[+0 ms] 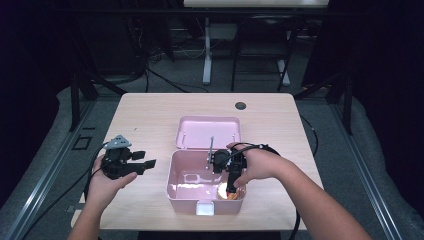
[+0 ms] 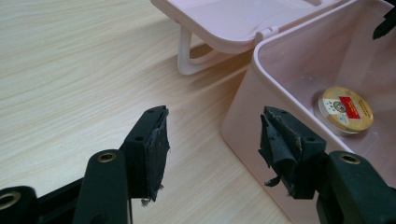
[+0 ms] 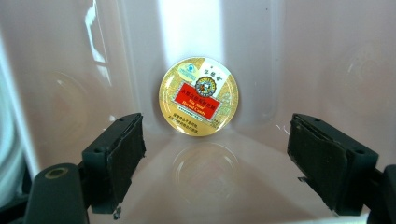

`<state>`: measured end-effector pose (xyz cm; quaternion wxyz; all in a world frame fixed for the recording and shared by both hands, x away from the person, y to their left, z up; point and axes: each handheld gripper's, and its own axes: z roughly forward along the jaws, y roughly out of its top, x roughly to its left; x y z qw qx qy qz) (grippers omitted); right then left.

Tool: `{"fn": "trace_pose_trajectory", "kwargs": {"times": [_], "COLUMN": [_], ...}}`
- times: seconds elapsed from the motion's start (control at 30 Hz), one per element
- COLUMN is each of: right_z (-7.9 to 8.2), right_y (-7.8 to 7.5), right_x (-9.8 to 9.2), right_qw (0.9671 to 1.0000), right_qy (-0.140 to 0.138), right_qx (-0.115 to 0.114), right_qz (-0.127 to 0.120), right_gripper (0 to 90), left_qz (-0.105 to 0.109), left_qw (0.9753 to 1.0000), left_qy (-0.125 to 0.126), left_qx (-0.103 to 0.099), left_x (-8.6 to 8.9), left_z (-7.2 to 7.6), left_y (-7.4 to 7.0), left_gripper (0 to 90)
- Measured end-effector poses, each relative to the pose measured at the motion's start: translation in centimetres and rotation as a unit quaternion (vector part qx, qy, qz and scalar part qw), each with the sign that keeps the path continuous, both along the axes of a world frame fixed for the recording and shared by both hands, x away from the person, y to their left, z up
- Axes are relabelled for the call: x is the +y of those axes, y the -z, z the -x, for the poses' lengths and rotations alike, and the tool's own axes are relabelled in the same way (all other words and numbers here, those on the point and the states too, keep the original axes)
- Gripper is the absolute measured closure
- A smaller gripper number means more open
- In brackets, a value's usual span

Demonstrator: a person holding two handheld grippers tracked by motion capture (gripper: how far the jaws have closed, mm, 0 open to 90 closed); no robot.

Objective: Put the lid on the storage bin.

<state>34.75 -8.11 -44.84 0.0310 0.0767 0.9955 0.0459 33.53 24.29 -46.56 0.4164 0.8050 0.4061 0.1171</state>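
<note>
Two grippers are in use. Right gripper (image 1: 231, 189), lower centre-right of the high view, points down into the pink box (image 1: 172, 172); left gripper (image 1: 149, 163), at left of that frame, rests on the table (image 1: 145, 115) just outside the box's left wall.

Jaw state: in the right gripper view (image 3: 215, 163) the jaws stand wide apart with nothing between them. In the left gripper view (image 2: 212, 140) the jaws are likewise apart and empty.

Object of work: a round gold tin (image 3: 198, 96) with a red label, sitting on the box floor. In the right gripper view it is at centre frame, straight ahead of the jaws and slightly beyond the tips, not touching either pad. Being round, it has no long axis to line up with; the gap looks wider than the tin. In the left gripper view the tin (image 2: 345, 109) sits at right of frame, behind the box wall (image 2: 261, 93).

Judgement: the right hand is clearly nearer; a short advance would bring the jaws around the tin.

Limits: in the high view the tin is mostly covered by the right hand and gripper. Label print is too small to read. The open lid (image 1: 208, 132) lies behind the box, upper centre; its hinge is hard to make out.
</note>
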Motion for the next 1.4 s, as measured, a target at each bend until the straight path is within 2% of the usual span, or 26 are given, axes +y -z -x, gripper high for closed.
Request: {"fn": "trace_pose_trajectory", "kwargs": {"times": [0.2, 0.43, 0.57, 0.73, 1.03, 1.23, 1.4], "right_z": [0.1, 0.3, 0.4, 0.4, 0.5, 0.5, 0.5], "right_y": [-1.3, -2.4, -2.7, -3.2, -3.5, -3.7, -3.4], "right_x": [-0.7, -1.2, -1.7, -2.9, -4.6, -5.6, -6.7], "right_qw": [0.9998, 0.9997, 0.9996, 0.9988, 0.9984, 0.9972, 0.9944], "right_qy": [0.011, 0.016, 0.019, 0.030, 0.043, 0.055, 0.080], "right_qx": [-0.012, -0.018, -0.020, -0.033, -0.032, -0.042, -0.053], "right_qz": [-0.011, -0.009, -0.008, -0.019, -0.020, -0.030, -0.045], "right_gripper": [13.7, 12.7, 13.4, 16.0, 20.2, 22.0, 24.8], "left_qz": [0.001, 0.004, 0.005, 0.006, 0.006, 0.006, 0.005], "left_qw": [1.0000, 1.0000, 1.0000, 1.0000, 1.0000, 1.0000, 1.0000], "left_qy": [0.001, -0.001, -0.002, -0.001, 0.001, 0.000, 0.000], "left_qx": [-0.003, -0.002, -0.002, -0.001, -0.003, 0.001, 0.000], "left_x": [0.0, 0.1, 0.1, 0.1, 0.0, 0.0, -0.1], "left_z": [0.0, 0.1, 0.1, 0.1, 0.1, 0.1, 0.0], "left_y": [0.0, -0.1, -0.1, -0.1, -0.1, -0.1, 0.0], "left_gripper": [42.6, 43.4, 43.4, 44.1, 46.0, 45.9, 46.0]}}
